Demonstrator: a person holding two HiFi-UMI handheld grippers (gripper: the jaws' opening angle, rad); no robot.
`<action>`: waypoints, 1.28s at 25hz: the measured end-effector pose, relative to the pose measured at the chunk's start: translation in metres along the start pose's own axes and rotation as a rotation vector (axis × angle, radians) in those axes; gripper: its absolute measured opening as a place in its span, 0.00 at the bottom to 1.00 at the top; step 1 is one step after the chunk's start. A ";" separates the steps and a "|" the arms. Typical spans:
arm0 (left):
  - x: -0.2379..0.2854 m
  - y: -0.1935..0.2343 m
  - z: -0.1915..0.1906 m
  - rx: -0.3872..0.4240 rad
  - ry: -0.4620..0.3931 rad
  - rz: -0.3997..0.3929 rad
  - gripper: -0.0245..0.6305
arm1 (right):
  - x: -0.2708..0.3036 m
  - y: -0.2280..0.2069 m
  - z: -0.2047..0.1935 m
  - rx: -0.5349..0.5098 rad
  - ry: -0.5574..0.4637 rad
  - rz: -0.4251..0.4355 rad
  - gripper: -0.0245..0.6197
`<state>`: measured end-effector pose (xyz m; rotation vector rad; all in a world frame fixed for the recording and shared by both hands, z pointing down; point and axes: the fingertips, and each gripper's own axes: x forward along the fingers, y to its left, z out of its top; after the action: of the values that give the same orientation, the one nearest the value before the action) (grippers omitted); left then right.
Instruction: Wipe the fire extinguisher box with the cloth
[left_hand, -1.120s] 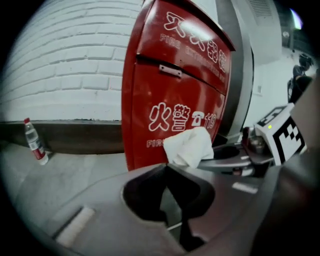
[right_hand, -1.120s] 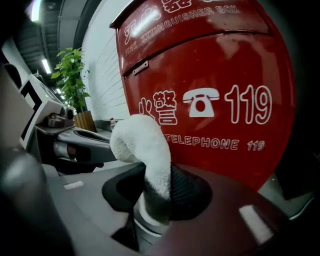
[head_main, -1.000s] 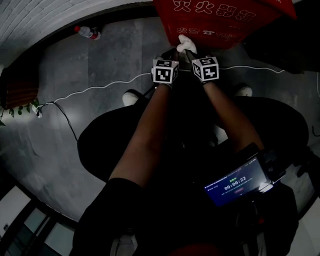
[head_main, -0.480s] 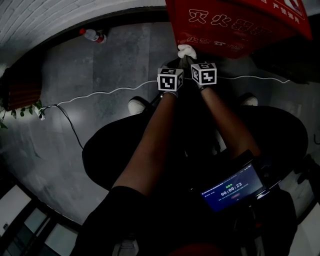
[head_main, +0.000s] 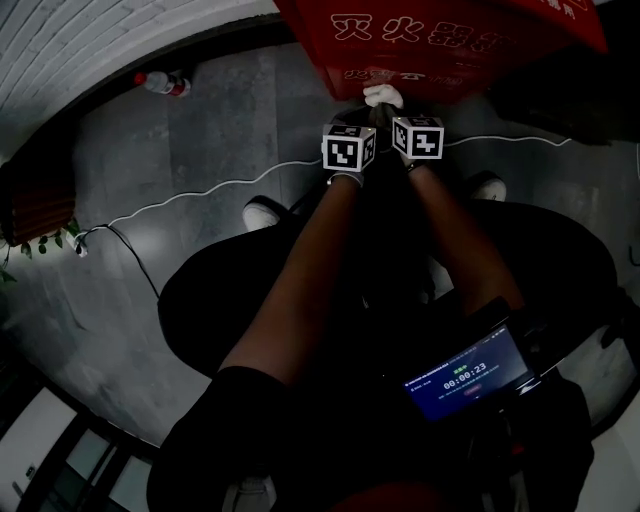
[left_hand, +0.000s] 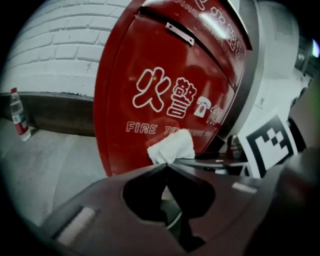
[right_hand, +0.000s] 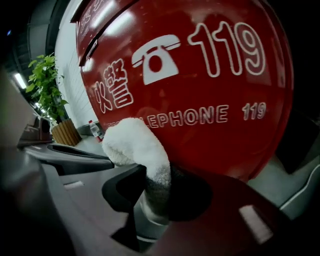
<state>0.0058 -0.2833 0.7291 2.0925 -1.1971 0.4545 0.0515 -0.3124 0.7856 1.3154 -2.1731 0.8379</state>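
one cloth (right_hand: 134, 142): soft, light; clamped by right gripper (right_hand: 152, 187) near fire extinguisher box (right_hand: 210, 75)
left gripper (left_hand: 166, 169): jaws closed, empty

Public building hallway, white brick wall (left_hand: 50, 55), grey floor (head_main: 220, 110), red fire extinguisher box (left_hand: 125, 60)

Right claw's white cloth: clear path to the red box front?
Likely yes: right claw, shut on the white fluffy cloth, faces the red metal fire extinguisher box with nothing between.
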 end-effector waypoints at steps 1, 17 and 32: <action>0.004 -0.006 0.002 -0.005 0.003 -0.006 0.04 | -0.004 -0.008 0.000 0.006 0.000 -0.012 0.24; 0.090 -0.102 0.002 0.047 0.042 -0.156 0.04 | -0.066 -0.135 -0.008 0.143 -0.033 -0.187 0.24; 0.022 -0.105 0.020 0.128 -0.064 -0.058 0.04 | -0.111 -0.083 0.016 0.037 -0.169 -0.042 0.24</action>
<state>0.1061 -0.2745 0.6877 2.2600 -1.1671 0.4511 0.1730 -0.2850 0.7232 1.4933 -2.2584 0.7796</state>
